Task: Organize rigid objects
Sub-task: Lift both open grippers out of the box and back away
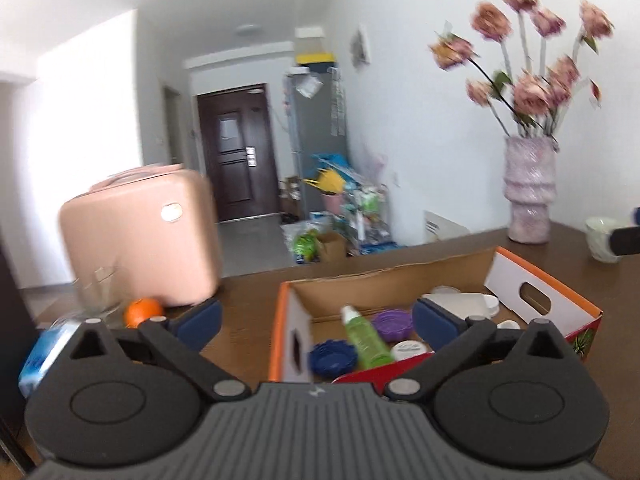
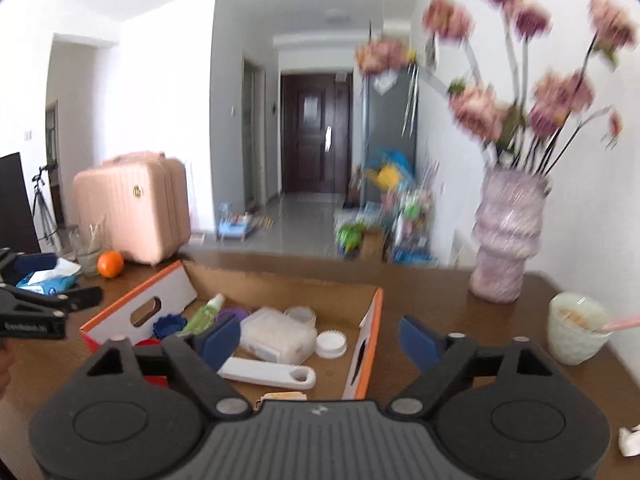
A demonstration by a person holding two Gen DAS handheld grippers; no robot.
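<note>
An orange-rimmed cardboard box (image 1: 540,304) stands open on the brown table. It holds a green bottle (image 1: 366,338), a purple lid (image 1: 392,322), a blue lid (image 1: 333,356) and a white jar lid (image 1: 408,350). My left gripper (image 1: 318,322) hovers open over the box's left end with nothing between its pads. In the right wrist view the same box (image 2: 280,292) also shows a clear plastic container (image 2: 276,334), a flat white tool (image 2: 268,372) and a white lid (image 2: 331,343). My right gripper (image 2: 318,340) is open above the box's right end and holds nothing.
A pink vase (image 2: 506,240) of flowers and a white cup (image 2: 576,328) stand right of the box. To its left are an orange (image 2: 110,264), a tissue pack (image 2: 48,280), a glass (image 2: 86,252) and a pink suitcase (image 2: 132,208). Crumpled paper (image 2: 630,440) lies at the near right.
</note>
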